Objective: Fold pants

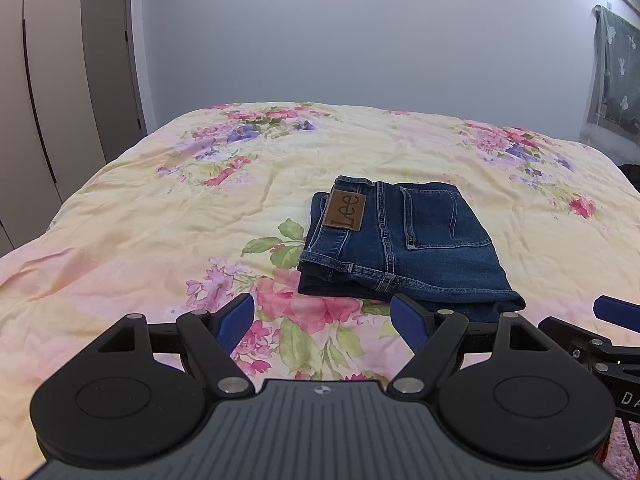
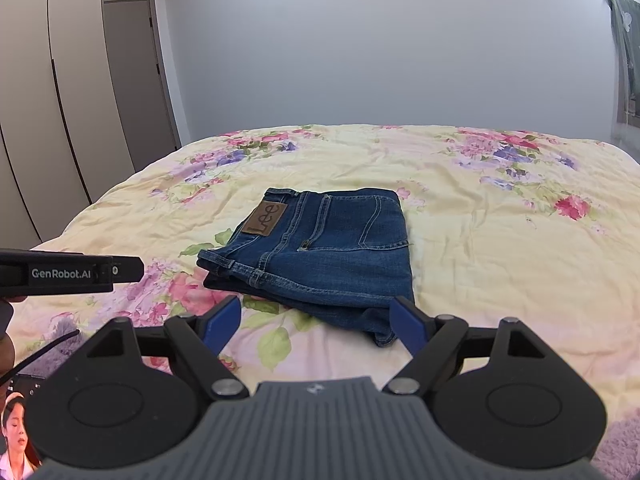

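Dark blue jeans [image 1: 404, 248] lie folded into a compact rectangle on the bed, brown Lee patch facing up; the right wrist view shows the same jeans [image 2: 320, 256] from slightly further left. My left gripper [image 1: 324, 320] hovers just short of the bundle's near edge, open, with nothing between its blue pads. My right gripper [image 2: 316, 320] is likewise open and empty, its right fingertip [image 2: 408, 320] close to the bundle's near right corner. The left gripper's black body [image 2: 68, 272] shows at the left edge of the right wrist view.
A floral yellow and pink quilt [image 1: 160, 220] covers the whole bed. Tall wardrobe doors [image 1: 48, 100] and a grey door [image 2: 136, 72] stand at the left. A plain wall is behind the bed, and a curtained window [image 1: 616, 80] is at the right.
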